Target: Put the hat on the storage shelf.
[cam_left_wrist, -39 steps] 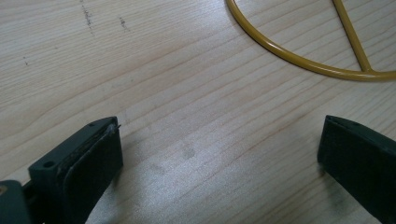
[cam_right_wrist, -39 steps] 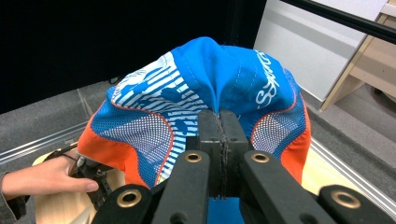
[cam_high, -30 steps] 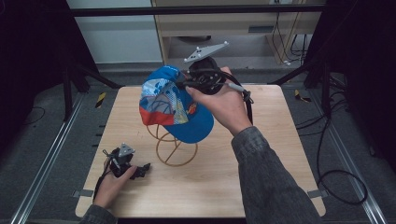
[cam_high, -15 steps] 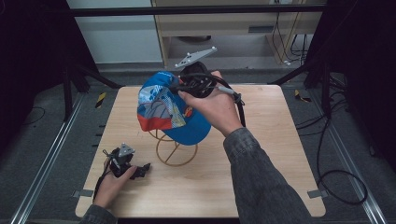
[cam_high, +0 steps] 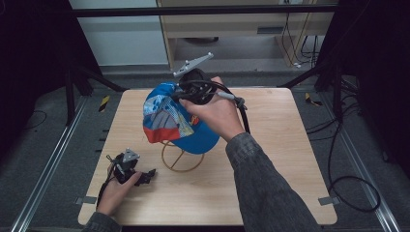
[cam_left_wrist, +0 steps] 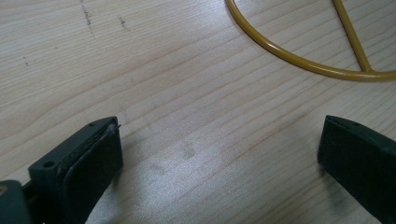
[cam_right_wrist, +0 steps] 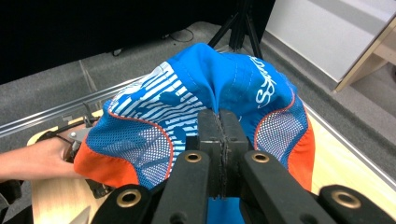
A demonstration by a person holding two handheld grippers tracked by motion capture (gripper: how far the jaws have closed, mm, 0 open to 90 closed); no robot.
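Note:
A blue cap (cam_high: 174, 121) with orange trim and white print hangs over a yellow wire stand (cam_high: 181, 166) in the middle of the wooden table (cam_high: 280, 164). My right gripper (cam_high: 178, 96) is shut on it, and in the right gripper view its jaws (cam_right_wrist: 222, 116) pinch the cap's (cam_right_wrist: 233, 79) blue fabric at the crown. My left gripper (cam_high: 145, 176) rests on the table at the front left, a little left of the stand. It (cam_left_wrist: 219, 140) is open with only bare wood between the jaws, and the stand's ring (cam_left_wrist: 299, 63) curves just ahead.
Black stand legs (cam_high: 77, 82) and metal floor rails (cam_high: 53, 159) flank the table. Cables (cam_high: 348, 188) lie on the floor at the right. A wooden cabinet (cam_high: 232, 29) stands behind the table.
My right gripper has carried the cap left and lower, closer over the wire stand. The left gripper has stayed where it was.

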